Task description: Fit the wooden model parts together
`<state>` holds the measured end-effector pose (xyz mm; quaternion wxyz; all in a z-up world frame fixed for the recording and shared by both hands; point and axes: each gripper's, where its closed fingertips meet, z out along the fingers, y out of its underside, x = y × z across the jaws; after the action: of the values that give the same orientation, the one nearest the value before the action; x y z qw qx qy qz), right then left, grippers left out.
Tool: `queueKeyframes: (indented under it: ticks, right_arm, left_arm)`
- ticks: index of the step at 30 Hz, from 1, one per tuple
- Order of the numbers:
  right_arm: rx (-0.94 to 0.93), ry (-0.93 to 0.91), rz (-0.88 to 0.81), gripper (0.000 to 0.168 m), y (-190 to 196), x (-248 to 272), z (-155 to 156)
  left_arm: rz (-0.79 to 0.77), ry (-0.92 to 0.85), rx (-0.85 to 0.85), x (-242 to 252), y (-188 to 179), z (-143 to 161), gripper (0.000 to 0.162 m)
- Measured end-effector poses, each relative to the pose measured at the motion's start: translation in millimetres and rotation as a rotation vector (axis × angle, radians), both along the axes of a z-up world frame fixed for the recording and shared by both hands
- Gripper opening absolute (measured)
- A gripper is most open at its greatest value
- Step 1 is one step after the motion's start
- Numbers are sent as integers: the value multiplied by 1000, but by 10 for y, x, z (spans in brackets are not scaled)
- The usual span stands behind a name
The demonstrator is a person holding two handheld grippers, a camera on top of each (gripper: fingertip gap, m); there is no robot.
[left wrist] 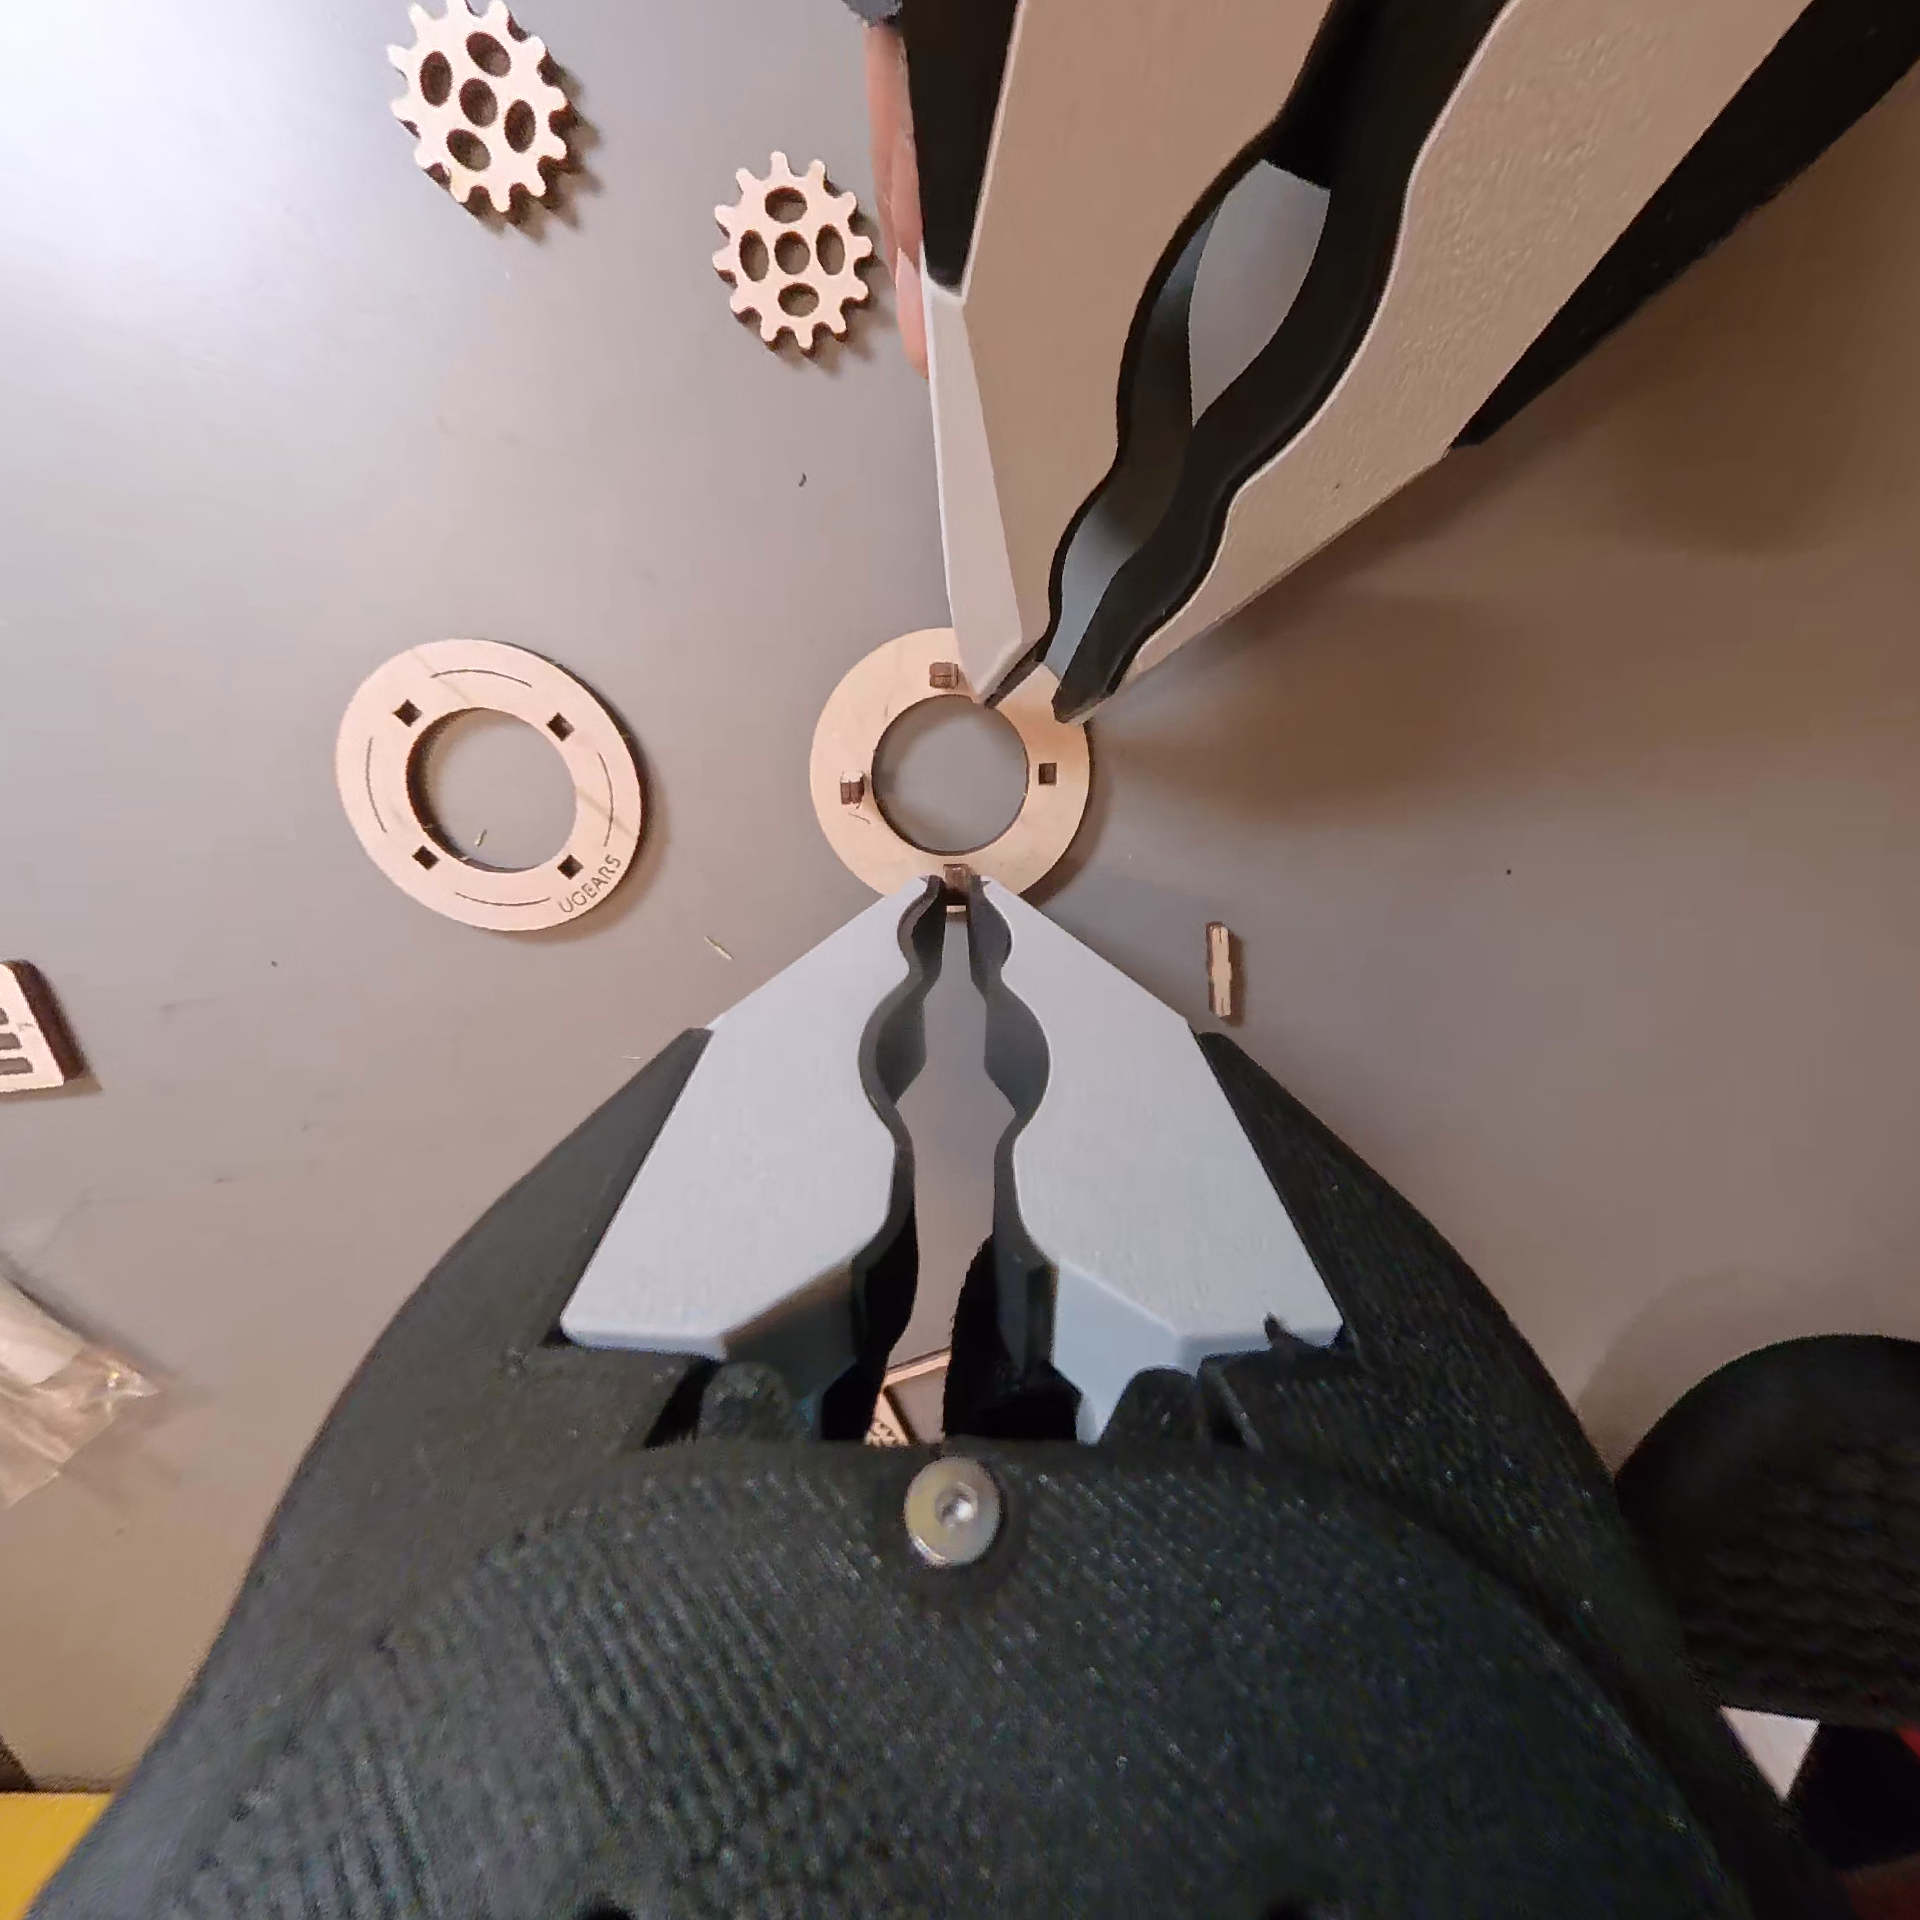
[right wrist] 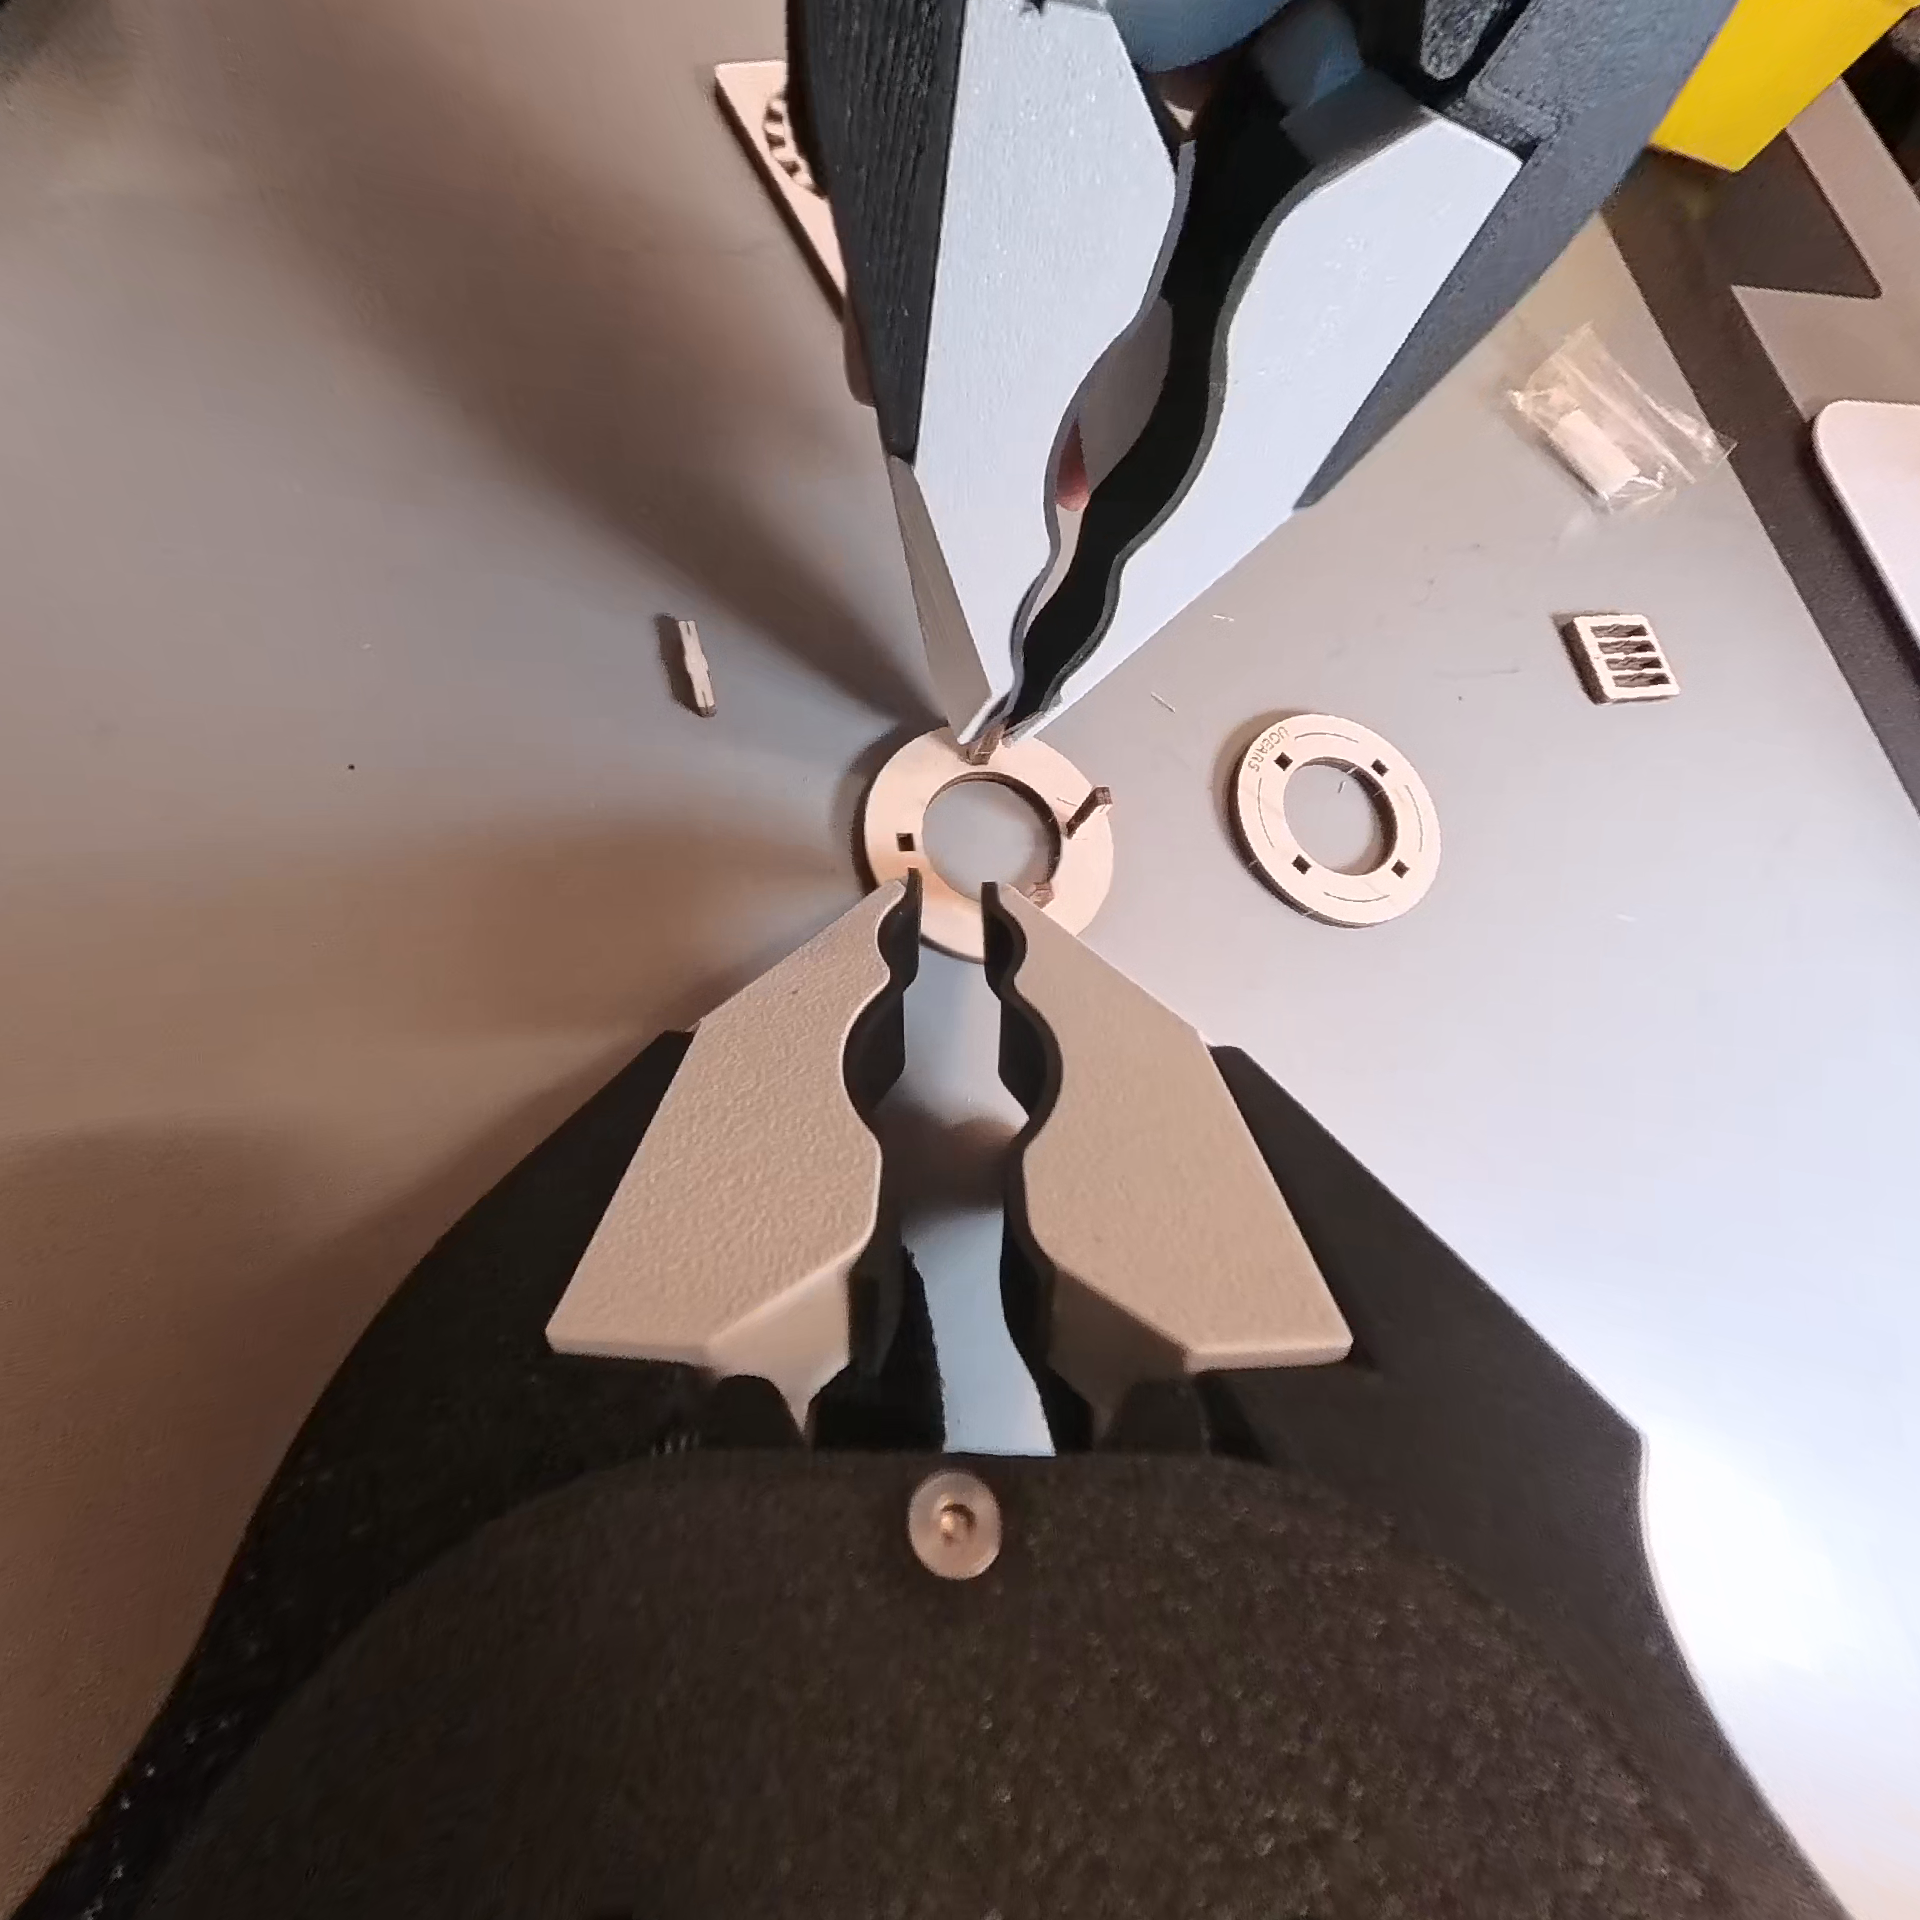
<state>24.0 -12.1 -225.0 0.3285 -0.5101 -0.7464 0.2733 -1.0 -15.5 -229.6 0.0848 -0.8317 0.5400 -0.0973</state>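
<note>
On the left of the left wrist view, two wooden gears [left wrist: 481,107] [left wrist: 795,257] lie at the far side of the grey counter [left wrist: 260,520], with a spare ring [left wrist: 488,798] nearer, its four square slots empty. At the middle lies the working ring [left wrist: 1060,821], flat on the counter, with small pegs standing in several of its slots and one slot on its right side showing empty. The left gripper [left wrist: 956,889] has its tips drawn together on the peg [left wrist: 956,875] at the ring's near edge, apparently pressing it into its slot. The right gripper [left wrist: 1029,698] comes in from the far side with its tips a little apart, resting on the ring's rim, seemingly to pin it down; whether they actually bear on the wood I cannot tell. Further right, a loose peg [left wrist: 1222,968] waits on the counter just beside the ring. To seat the held peg well, I would keep it upright over its slot and push straight down without rocking, with the other gripper steadying the ring so it neither slides nor tips. A crooked push might jam or snap the thin tab.
</note>
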Motion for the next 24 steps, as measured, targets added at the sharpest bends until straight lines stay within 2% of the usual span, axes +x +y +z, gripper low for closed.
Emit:
queueKeyframes:
  ticks: [2, 6, 10, 14, 19, 21, 24]
  right_arm:
    - [4, 1, 1, 9, 1, 5, -1]
    - [0, 12, 11, 10, -22, 23, 29]
    - [-12, 14, 5, 10, -13, 56, 74]
    - [-26, 11, -11, 10, 22, 92, 111]
    - [-28, 24, -37, 11, 63, 129, 155]
    - [-27, 28, -35, 11, 56, 141, 155]
    - [-27, 63, 17, 10, -33, 128, 184]
  left_arm:
    - [28, 2, -1, -12, -31, 9, 3]
    - [87, -39, 20, -46, -131, 132, 19]
    - [111, -107, 4, -2, -428, 201, 17]
    - [144, -118, 0, 5, -648, 68, 16]
    - [176, -101, 40, -17, -663, -66, 13]
    - [180, -105, 61, -6, -641, -70, 7]
    - [165, -95, 99, -5, -615, -74, 2]
